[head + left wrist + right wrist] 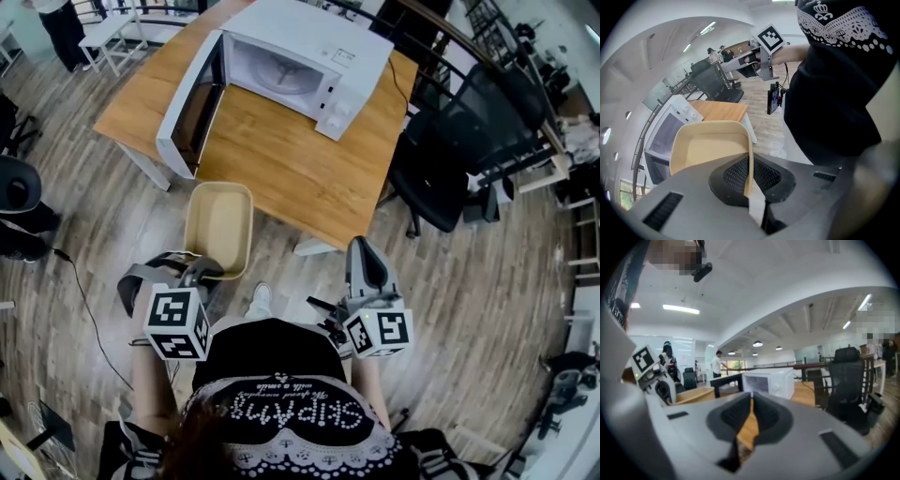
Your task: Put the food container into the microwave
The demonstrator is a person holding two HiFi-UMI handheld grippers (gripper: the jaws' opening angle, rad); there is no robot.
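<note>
A beige, empty food container (220, 225) hangs in the air in front of the table's near edge. My left gripper (199, 272) is shut on its near wall. In the left gripper view the container's wall (749, 154) stands pinched between the jaws, whose tips (750, 165) close on it. The white microwave (309, 61) sits on the wooden table (281, 169) with its door (187, 108) swung open to the left and its cavity bare. My right gripper (366, 261) is held at the lower right, shut and empty; its view looks level toward the microwave (771, 383).
A black office chair (450, 159) stands right of the table. A railing runs behind it. A person (61, 28) stands far off at the top left beside white furniture. A cable (89, 319) trails on the wood floor at the left.
</note>
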